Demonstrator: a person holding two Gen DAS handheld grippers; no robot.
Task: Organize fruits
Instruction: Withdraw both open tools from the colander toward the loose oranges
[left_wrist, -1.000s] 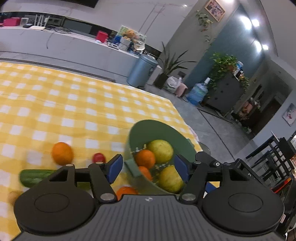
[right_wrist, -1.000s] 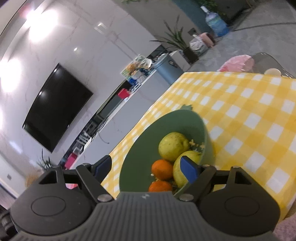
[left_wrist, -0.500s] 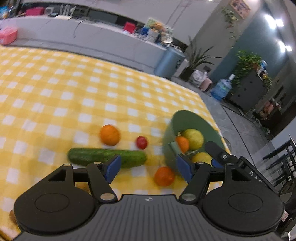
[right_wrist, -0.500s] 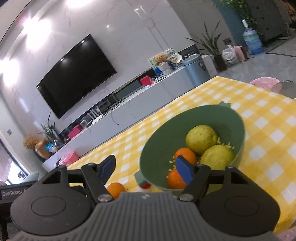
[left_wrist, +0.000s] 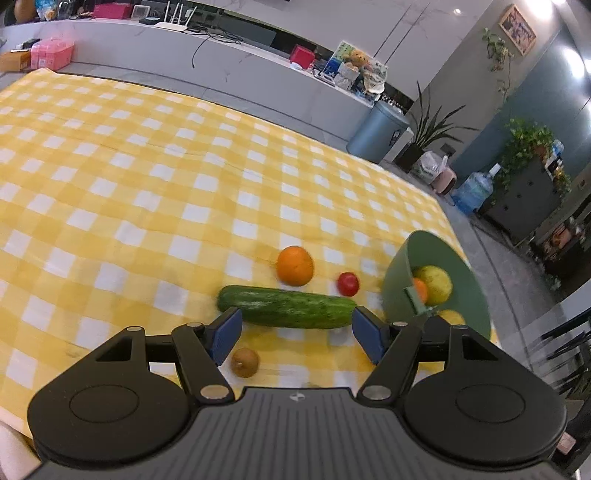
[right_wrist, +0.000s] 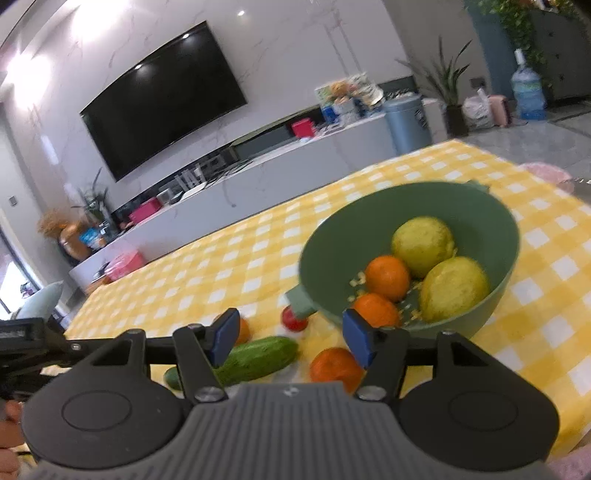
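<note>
Presently, the left gripper (left_wrist: 296, 334) was observed with its blue-padded fingers (left_wrist: 226, 334) spread wide and nothing held between them. The cucumber (left_wrist: 286, 307) was recorded lying on the yellow checked tablecloth (left_wrist: 147, 177) just beyond the fingertips, not touched. An orange (left_wrist: 294, 266) was noted at 12 o'clock of the cucumber, a small red fruit (left_wrist: 348, 283) at 1 o'clock, and a brown kiwi (left_wrist: 245, 362) at 7 o'clock, between the fingers in the frame. The green bowl (left_wrist: 469, 280) was seen at 3 o'clock (partly hidden by the right finger).

The right gripper (right_wrist: 290, 337) was likewise found spread and empty. In its view the bowl (right_wrist: 491, 221) was recorded at 1 o'clock, holding two yellow-green fruits (right_wrist: 423, 245) and two oranges (right_wrist: 387, 277). A loose orange (right_wrist: 334, 365) was noted on the cloth beside the right finger; contact could not be determined. The cucumber (right_wrist: 255, 360) was seen at 9 o'clock of it.
</note>
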